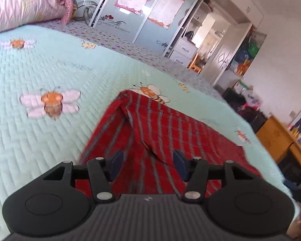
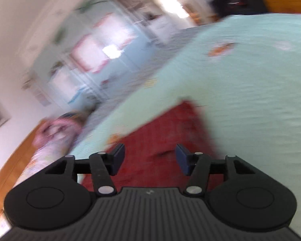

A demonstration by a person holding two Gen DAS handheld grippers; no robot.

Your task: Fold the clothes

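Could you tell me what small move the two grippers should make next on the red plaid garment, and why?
Probably lower both onto the near edge and pinch it. The red plaid garment lies partly folded on the mint quilted bedspread, and the left gripper and right gripper are open above it, holding nothing.

Black ribbed left gripper (image 1: 148, 161), dark-blue pads (image 1: 118, 160).

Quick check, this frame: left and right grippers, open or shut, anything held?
Left gripper: open, nothing held, over the red plaid garment.
Right gripper: open, nothing held, over the same garment; view is blurred.
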